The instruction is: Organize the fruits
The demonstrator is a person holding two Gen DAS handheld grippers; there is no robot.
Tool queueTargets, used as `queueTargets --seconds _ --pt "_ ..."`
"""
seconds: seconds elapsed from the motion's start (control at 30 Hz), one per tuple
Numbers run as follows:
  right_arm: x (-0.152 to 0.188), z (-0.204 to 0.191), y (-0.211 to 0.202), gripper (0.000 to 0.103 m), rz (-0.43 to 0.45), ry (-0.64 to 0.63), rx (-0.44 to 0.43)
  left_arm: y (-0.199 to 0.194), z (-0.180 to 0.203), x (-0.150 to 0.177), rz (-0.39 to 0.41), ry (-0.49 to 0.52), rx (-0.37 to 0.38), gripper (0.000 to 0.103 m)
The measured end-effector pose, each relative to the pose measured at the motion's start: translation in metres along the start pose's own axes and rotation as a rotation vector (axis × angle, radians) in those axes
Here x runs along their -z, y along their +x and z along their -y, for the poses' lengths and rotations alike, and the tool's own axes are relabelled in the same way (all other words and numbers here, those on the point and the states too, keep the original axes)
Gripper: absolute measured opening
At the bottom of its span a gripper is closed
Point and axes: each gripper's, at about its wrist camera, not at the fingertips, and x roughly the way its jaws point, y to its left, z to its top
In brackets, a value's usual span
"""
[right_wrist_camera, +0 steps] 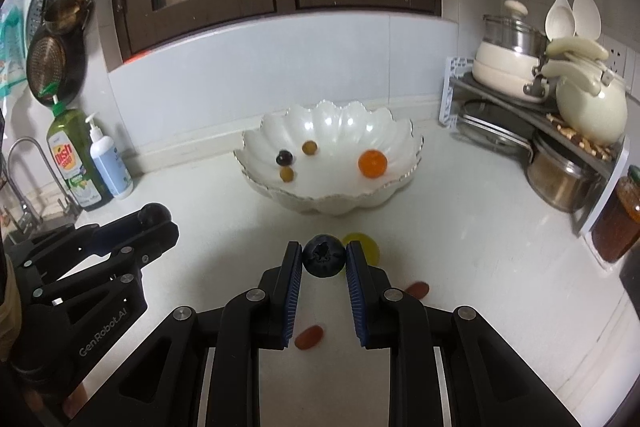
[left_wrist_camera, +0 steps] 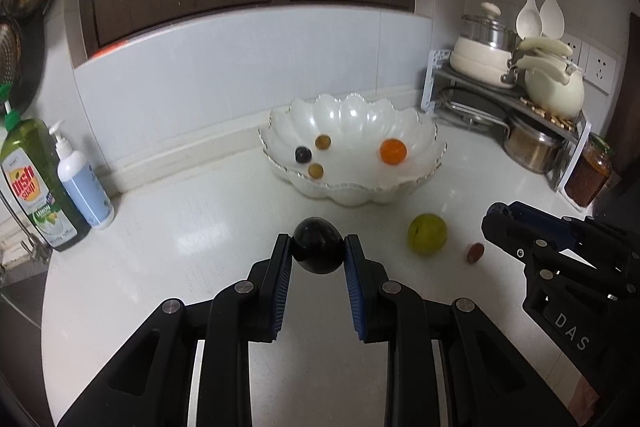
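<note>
Item 1, my left tool (left_wrist_camera: 317,253): clamped on a dark round fruit (left_wrist_camera: 318,245), glossy, perhaps a plum or large grape; the pads pinch its sides so it rides clear of the bench (left_wrist_camera: 160,247) for carrying.

Item 2, my right tool (right_wrist_camera: 323,255): closed narrow on a blueberry (right_wrist_camera: 323,255), crown end facing the camera, held lightly at the widest part and lifted off the surface.

Item 3, scalloped white bowl (left_wrist_camera: 400,191): far centre, against the backsplash, the evident collecting place. Contents: one orange fruit (left_wrist_camera: 393,151) at right, one dark berry (left_wrist_camera: 303,155) and two amber ones at left.

Item 4, loose fruit yet to gather: a green fruit (left_wrist_camera: 427,234) near and right of centre; a reddish piece (left_wrist_camera: 475,252) just right of it; another red piece (right_wrist_camera: 309,337) near, between my right tool's arms.

Item 5, poorly shown: in the right wrist view the green fruit is mostly hidden behind the blueberry and finger. The red pieces are too blurred to identify. The bowl's base is hidden behind its own near wall.

Item 6, surrounds: soap bottles far left, pot rack far right, both bent by the lens.
</note>
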Motion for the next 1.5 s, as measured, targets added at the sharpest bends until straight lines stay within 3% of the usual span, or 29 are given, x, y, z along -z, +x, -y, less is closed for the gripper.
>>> queueTargets --seconds 0.57,1.2,1.5 --pt "-0.031 -0.002 -0.006 0.024 0.081 -0.005 0.012 -0.005 -0.002 -0.033 0.065 0.006 0.012 0.027" --pt "-0.078 0.007 0.011 0.024 0.100 0.013 0.005 0.006 0.000 -0.080 0.121 0.026 0.034 0.027" --pt "-0.096 0.015 0.031 0.024 0.076 0.020 0.007 0.022 0.000 -0.100 0.102 0.029 0.041 0.027"
